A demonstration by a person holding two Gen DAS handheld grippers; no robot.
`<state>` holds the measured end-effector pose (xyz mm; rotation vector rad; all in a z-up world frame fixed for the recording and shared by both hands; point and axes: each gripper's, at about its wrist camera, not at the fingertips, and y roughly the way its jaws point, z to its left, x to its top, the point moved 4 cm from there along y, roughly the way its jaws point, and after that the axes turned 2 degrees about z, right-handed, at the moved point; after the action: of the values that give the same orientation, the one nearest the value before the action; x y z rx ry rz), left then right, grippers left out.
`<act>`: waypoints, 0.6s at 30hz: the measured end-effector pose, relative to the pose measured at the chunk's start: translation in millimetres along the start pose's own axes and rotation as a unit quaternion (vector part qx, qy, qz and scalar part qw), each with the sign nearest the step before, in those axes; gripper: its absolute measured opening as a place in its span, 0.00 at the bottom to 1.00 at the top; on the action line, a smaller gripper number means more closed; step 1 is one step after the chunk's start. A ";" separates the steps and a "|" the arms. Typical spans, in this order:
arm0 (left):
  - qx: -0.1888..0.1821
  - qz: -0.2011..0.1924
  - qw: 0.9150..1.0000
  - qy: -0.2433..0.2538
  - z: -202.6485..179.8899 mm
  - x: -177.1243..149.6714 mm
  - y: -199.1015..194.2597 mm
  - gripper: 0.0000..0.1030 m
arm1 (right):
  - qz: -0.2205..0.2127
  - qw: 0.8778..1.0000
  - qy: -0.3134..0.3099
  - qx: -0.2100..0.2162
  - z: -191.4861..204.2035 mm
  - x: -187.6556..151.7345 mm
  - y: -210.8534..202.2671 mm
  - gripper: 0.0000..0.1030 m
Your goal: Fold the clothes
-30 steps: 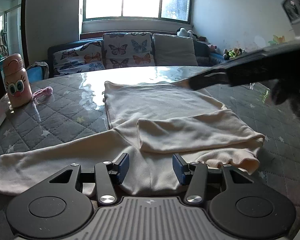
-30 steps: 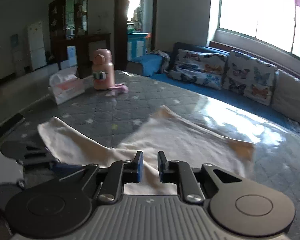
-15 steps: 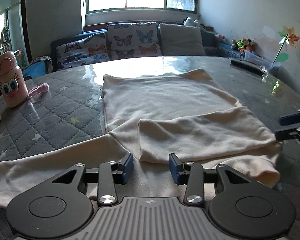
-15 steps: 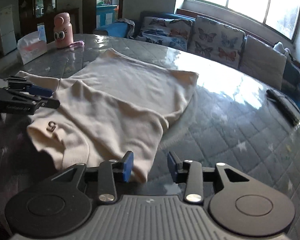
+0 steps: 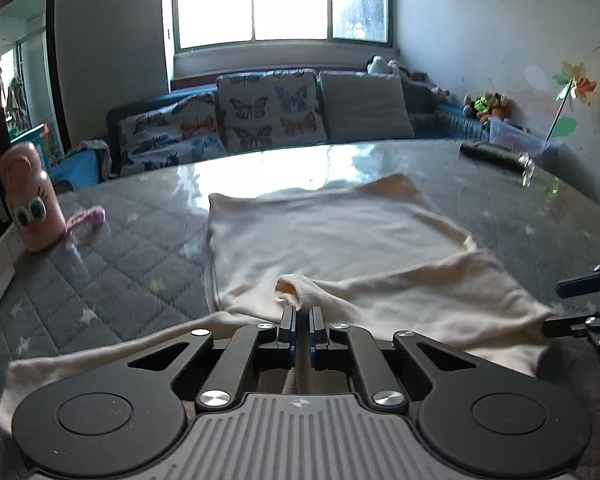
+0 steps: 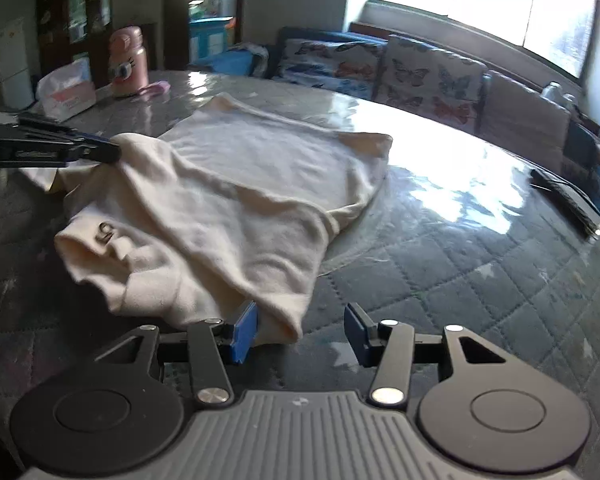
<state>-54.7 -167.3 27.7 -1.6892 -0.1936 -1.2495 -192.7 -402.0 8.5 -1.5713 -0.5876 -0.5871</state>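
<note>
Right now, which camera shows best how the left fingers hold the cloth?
The left wrist view: the left gripper is shut on the cream garment, pinching a raised fold. The right wrist view shows this grip only from the side, far left, partly blurred.

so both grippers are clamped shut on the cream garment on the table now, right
Not both. The left gripper is shut on the cream garment, but the right wrist view shows the right gripper open, its blue pads apart around the near corner. The garment does lie on the table.
</note>
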 end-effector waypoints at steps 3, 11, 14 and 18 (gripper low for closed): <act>-0.006 -0.008 1.000 -0.002 -1.9 5.0 -4.9 0.06 | 0.002 1.000 0.020 0.005 -5.9 -0.1 2.0 0.47; 0.010 0.012 1.000 0.014 1.6 -3.9 5.0 0.06 | 0.010 1.000 0.015 -0.024 -7.3 -2.5 8.0 0.47; 0.013 0.017 1.000 0.020 1.9 -10.1 8.5 0.06 | 0.018 0.999 0.019 -0.045 -13.0 -7.0 6.5 0.47; 0.009 0.022 1.000 0.018 2.0 -16.6 9.7 0.06 | 0.024 0.998 0.020 -0.056 -14.3 -10.8 1.9 0.47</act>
<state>-55.0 -164.0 8.6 -1.6460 -0.1446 -1.2416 -199.8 -416.7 0.8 -1.6706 -0.4919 -0.6220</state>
